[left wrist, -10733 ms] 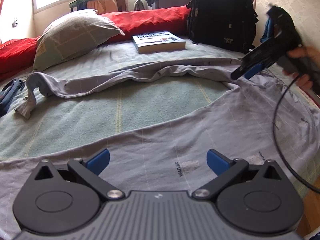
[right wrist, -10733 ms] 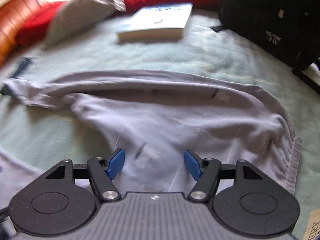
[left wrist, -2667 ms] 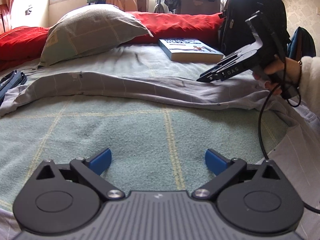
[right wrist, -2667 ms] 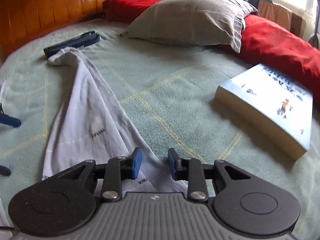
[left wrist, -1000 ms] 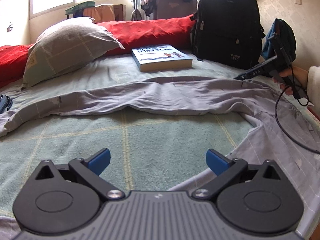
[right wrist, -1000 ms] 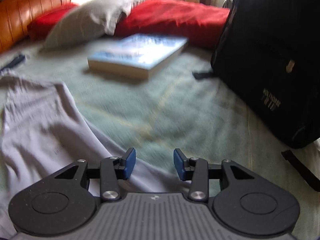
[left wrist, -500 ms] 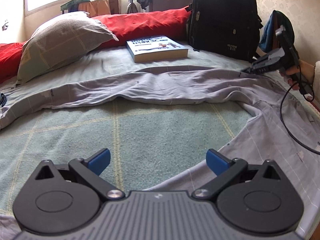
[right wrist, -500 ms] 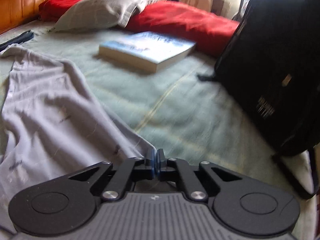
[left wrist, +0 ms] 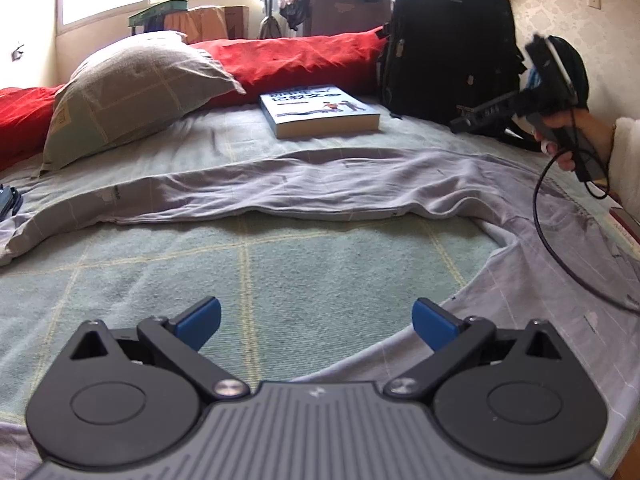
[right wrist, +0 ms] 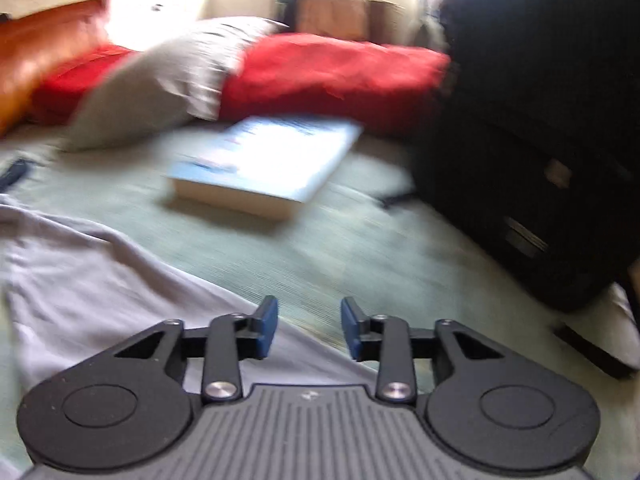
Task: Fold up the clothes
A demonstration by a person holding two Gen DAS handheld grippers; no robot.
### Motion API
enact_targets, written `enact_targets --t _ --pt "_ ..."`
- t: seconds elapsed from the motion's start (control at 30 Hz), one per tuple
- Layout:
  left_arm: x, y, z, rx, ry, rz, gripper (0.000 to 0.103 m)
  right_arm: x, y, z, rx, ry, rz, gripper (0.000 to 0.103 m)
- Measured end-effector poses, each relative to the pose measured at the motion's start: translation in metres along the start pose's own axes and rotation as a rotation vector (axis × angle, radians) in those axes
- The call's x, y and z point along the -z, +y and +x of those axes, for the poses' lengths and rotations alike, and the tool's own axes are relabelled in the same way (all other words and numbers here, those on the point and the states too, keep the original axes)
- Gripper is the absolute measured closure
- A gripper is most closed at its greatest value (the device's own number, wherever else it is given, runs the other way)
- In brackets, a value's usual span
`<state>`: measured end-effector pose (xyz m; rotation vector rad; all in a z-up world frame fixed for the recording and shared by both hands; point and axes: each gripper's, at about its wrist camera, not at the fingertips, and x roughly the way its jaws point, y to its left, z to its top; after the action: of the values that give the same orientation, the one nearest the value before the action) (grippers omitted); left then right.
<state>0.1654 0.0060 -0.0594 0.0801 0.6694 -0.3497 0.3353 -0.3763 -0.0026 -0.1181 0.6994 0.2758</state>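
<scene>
- From the left wrist view, the left gripper (left wrist: 316, 320) hangs low over the green blanket (left wrist: 256, 280) with its blue pads spread wide and nothing between them.
- The grey trousers (left wrist: 320, 184) lie flat on the blanket. One leg stretches across the bed from the left edge to the right, then the cloth curves round and runs back down the right side, passing under the gripper body.
- Beyond the trousers, a book (left wrist: 320, 114) lies flat, apart from the cloth. A grey pillow (left wrist: 132, 88) leans against a red bolster (left wrist: 296, 58), and a black backpack (left wrist: 448, 40) stands upright at the right.
- At the far right a hand (left wrist: 568, 140) holds the right gripper (left wrist: 460, 123) above the trousers' far edge, in front of the backpack. A black cable (left wrist: 560, 248) loops down from it across the cloth. From this side I cannot tell how its jaws stand.
- From the right wrist view, which is blurred, the right gripper (right wrist: 308, 326) shows its jaws partly apart and opening. Nothing is pinched between the pads.
- The trousers (right wrist: 100, 280) lie on the blanket at the lower left, and their edge runs just under the left pad (right wrist: 267, 326).
- Ahead are the book (right wrist: 264, 164), the pillow (right wrist: 160, 88), the red bolster (right wrist: 332, 76) and the backpack (right wrist: 540, 120), which fills the right side.
</scene>
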Motion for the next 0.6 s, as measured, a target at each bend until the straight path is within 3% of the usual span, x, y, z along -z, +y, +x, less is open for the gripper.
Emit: enact_targets --t 0.2,0.33,0.43,0.6 --pt "0.004 0.008 -0.003 -0.004 -0.006 -0.027 0.002 -0.027 0.052 0.05 -0.046 0.028 -0.085 0.06" --pt "0.008 0.013 -0.003 0.001 -0.012 -0.03 0.002 -0.025 0.077 0.07 -0.083 0.089 -0.112 0.06" --pt "0.01 0.017 0.0 -0.004 -0.013 -0.04 0.002 -0.021 0.097 0.082 -0.061 0.122 -0.193 0.06" --pt "0.014 0.022 0.004 0.003 -0.006 -0.049 0.002 -0.032 0.094 0.085 -0.023 0.113 -0.109 0.06"
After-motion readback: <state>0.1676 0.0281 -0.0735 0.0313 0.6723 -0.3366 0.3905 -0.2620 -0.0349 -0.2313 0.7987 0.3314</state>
